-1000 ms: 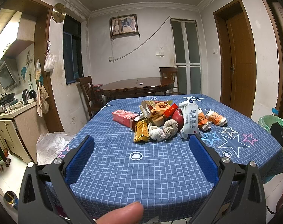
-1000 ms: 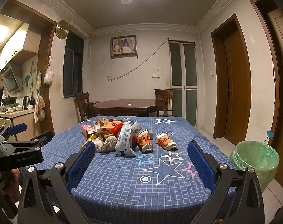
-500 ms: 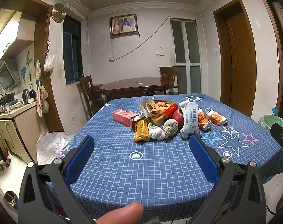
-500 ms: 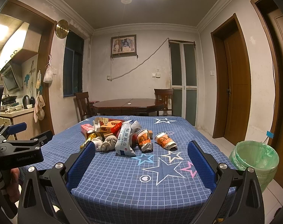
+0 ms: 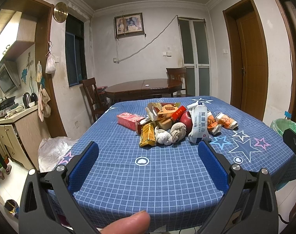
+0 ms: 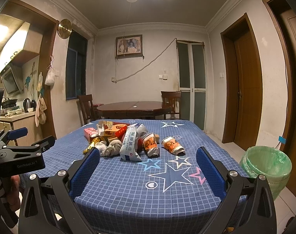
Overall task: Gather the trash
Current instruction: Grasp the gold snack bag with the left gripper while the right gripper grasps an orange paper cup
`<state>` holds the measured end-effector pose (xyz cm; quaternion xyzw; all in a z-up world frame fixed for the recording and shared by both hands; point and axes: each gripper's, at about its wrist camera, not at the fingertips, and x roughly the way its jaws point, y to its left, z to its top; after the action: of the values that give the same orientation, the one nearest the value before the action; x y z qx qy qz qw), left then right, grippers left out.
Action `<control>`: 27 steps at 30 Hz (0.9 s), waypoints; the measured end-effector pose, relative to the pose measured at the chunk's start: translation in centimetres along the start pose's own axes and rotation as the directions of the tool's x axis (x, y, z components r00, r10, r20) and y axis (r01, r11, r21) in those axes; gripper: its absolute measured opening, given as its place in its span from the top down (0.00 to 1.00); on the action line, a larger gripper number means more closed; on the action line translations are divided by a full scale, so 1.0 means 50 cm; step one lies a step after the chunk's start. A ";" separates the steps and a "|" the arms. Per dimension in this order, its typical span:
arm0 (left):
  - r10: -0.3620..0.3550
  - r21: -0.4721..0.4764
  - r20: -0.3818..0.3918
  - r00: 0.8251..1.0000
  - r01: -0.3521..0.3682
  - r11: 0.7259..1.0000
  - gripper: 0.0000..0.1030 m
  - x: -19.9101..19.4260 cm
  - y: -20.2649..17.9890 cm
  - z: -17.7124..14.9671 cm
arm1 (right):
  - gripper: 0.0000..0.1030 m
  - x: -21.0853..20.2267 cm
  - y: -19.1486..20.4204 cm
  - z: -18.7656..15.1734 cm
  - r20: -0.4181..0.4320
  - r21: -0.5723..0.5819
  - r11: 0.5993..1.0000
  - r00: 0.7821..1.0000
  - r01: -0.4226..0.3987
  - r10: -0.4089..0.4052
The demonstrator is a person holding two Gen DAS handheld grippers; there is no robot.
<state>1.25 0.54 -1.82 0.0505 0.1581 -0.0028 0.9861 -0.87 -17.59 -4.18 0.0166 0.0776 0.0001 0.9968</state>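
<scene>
A pile of trash lies mid-table on the blue star tablecloth (image 5: pixel 148 175): a white wipes packet (image 5: pixel 199 124), a yellow wrapper (image 5: pixel 147 134), crumpled tissues (image 5: pixel 164 136), a red apple (image 5: pixel 187 118), a red box (image 5: pixel 128 119) and two crushed orange cups (image 6: pixel 172 144). My left gripper (image 5: pixel 148 148) is open and empty, short of the pile. My right gripper (image 6: pixel 147 153) is open and empty, also short of the pile. The left gripper's body (image 6: pixel 19 156) shows at the left of the right wrist view.
A bin lined with a green bag (image 6: pixel 267 165) stands on the floor right of the table. A wooden table with chairs (image 5: pixel 143 86) stands behind. A kitchen counter (image 5: pixel 15 115) is at the left. A white bag (image 5: pixel 52 150) lies on the floor.
</scene>
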 end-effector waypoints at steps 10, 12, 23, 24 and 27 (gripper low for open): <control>-0.061 0.031 -0.103 0.993 0.065 0.997 0.05 0.055 0.011 0.007 | 0.04 0.019 0.004 -0.004 -0.026 -0.028 1.000 1.000 -0.009 0.009; -0.070 0.029 -0.151 0.986 0.075 0.997 0.05 0.090 0.025 0.004 | 0.04 0.035 0.007 -0.007 -0.051 -0.036 0.999 0.999 -0.021 0.019; -0.239 -0.165 -0.446 0.862 0.183 0.969 0.07 0.367 0.138 0.010 | 0.04 0.163 -0.014 -0.015 -0.219 -0.017 0.998 0.974 -0.069 0.063; -0.256 -0.196 -0.464 0.848 0.183 0.963 0.10 0.393 0.141 0.012 | 0.04 0.177 -0.013 -0.018 -0.236 -0.021 0.997 0.969 -0.077 0.070; -0.297 -0.263 -0.506 0.810 0.183 0.947 0.23 0.457 0.143 0.016 | 0.04 0.213 -0.010 -0.029 -0.269 -0.023 0.995 0.959 -0.101 0.091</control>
<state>23.38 7.81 -7.48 -0.0713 0.4336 -0.0977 0.8929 9.44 -18.01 -7.30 0.0020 0.2103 0.0523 0.9762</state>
